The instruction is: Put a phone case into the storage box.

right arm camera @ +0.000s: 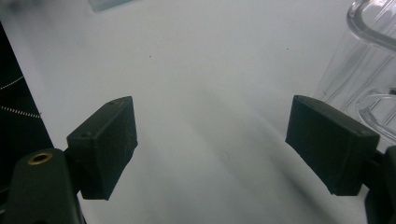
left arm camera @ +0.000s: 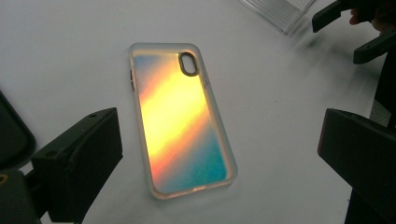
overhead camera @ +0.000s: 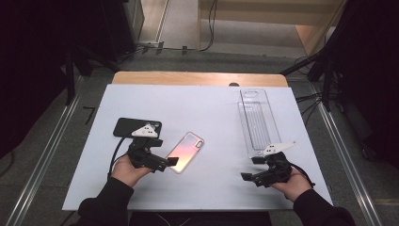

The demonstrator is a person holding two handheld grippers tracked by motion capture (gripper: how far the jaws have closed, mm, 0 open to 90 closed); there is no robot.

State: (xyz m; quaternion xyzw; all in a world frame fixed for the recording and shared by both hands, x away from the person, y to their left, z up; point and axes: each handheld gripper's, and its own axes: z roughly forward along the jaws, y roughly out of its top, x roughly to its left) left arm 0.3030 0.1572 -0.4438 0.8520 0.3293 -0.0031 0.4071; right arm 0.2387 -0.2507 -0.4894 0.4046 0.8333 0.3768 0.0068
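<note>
White surface (overhead camera: pixel 207 113): iridescent phone case (overhead camera: pixel 186 151) lies flat, left of centre toward the near edge. Left claw (left arm camera: pixel 219 154) wide open, the case lying between the jaws, untouched. Right claw (right arm camera: pixel 210 144) open, empty, near right corner beside clear tray (overhead camera: pixel 256 120).

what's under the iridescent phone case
The iridescent phone case lies flat on the white table. Anything beneath it is covered.

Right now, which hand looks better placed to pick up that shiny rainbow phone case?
Left, probably. The left gripper sits right beside the phone case, jaws open with the case lying between them in its own view. The right gripper waits open near the clear tray, farther off.
</note>
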